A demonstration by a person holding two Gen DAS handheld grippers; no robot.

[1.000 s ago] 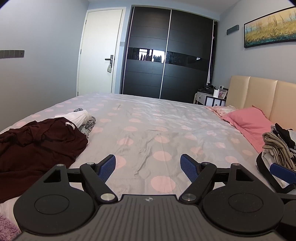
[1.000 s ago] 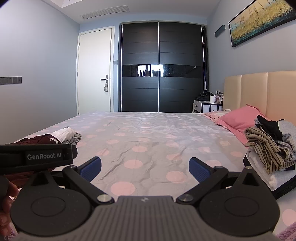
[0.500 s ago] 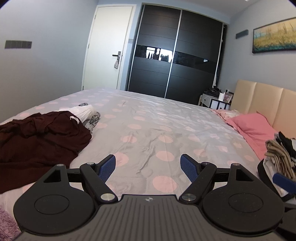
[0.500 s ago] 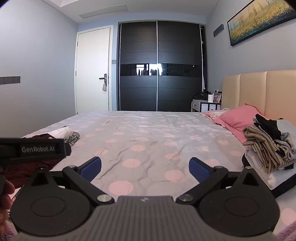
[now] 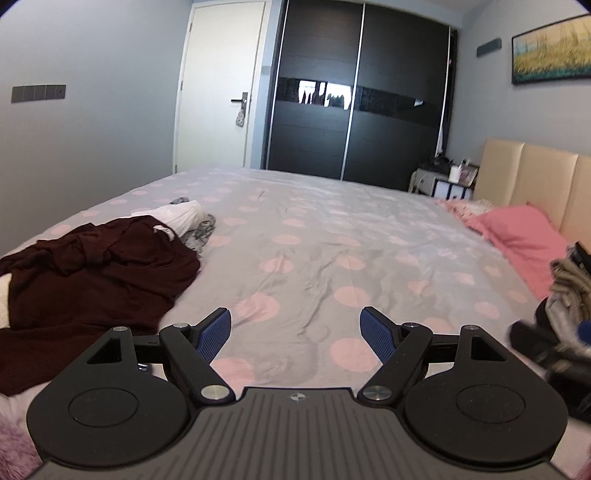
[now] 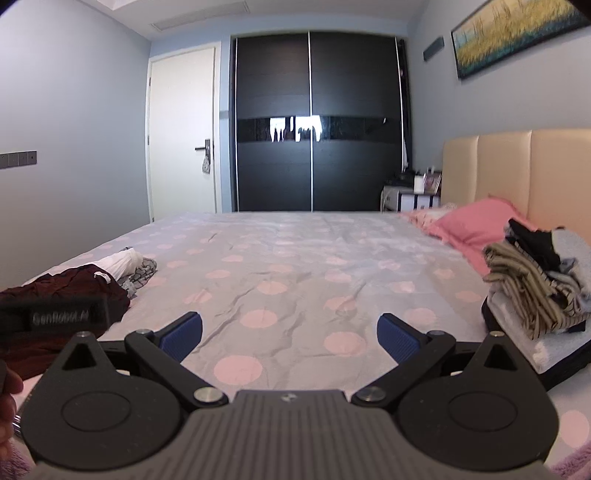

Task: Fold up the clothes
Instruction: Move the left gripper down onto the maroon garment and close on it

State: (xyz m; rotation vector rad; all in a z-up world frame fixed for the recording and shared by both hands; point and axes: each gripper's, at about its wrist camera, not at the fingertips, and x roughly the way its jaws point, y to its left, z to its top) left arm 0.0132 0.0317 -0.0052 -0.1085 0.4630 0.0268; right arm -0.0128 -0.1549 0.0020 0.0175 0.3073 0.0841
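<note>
At the bottom of the left wrist view the left tongs (image 5: 295,334) stand wide open with nothing between the blue pads (image 5: 214,334), hovering over the near edge of the bed (image 5: 332,236), whose grey sheet carries pink dots. At the bottom of the right wrist view the right tongs (image 6: 290,338) are likewise spread wide and empty above the same sheet. In the lower left of that view the body of the left tool shows as a blurred black bar with pale lettering, and part of a hand (image 6: 7,398) appears at the left edge. Just beyond the left tongs, in the left middle of the left wrist view, a crumpled dark maroon garment (image 5: 85,280) lies unfolded on the bed; behind it, touching its far edge, sit a bunched white cloth (image 5: 181,218) and a grey patterned piece (image 5: 201,234). At the right edge of the right wrist view a stack of clothes (image 6: 532,295), with a striped olive item and a black one on top, rests on pale folded fabric on the bed. Further back on the right lies a pink pillow (image 6: 476,229) against a beige padded headboard (image 6: 517,173). At the far end of the room stand a dark sliding wardrobe (image 6: 314,122) and, left of it, a white door (image 6: 181,136). A framed painting (image 6: 517,33) hangs in the upper right.
</note>
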